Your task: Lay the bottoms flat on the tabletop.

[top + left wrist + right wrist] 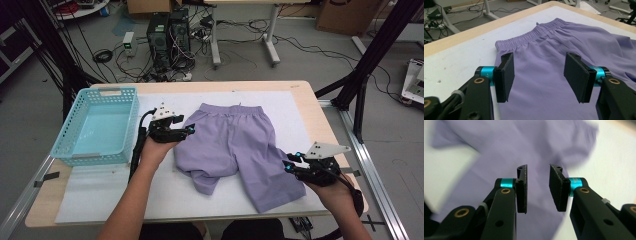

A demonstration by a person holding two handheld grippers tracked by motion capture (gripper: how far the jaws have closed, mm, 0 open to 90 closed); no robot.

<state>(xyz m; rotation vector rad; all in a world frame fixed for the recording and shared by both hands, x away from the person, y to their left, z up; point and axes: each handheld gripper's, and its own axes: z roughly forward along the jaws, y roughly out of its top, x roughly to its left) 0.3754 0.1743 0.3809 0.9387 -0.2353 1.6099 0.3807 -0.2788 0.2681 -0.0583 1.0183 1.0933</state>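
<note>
Two grippers flank purple shorts [235, 145] on the tabletop [305, 95]

Right gripper [289, 166], at 4 o'clock, fingers parted and empty beside a leg hem; left gripper [191, 129], at 9 o'clock, fingers released over the fabric; blue basket [75, 150] at 10 o'clock.

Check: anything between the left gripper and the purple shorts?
Nothing visible. The left gripper hangs open right over the purple fabric shorts near the waistband, its black fingers apart with bare cloth between them.
</note>
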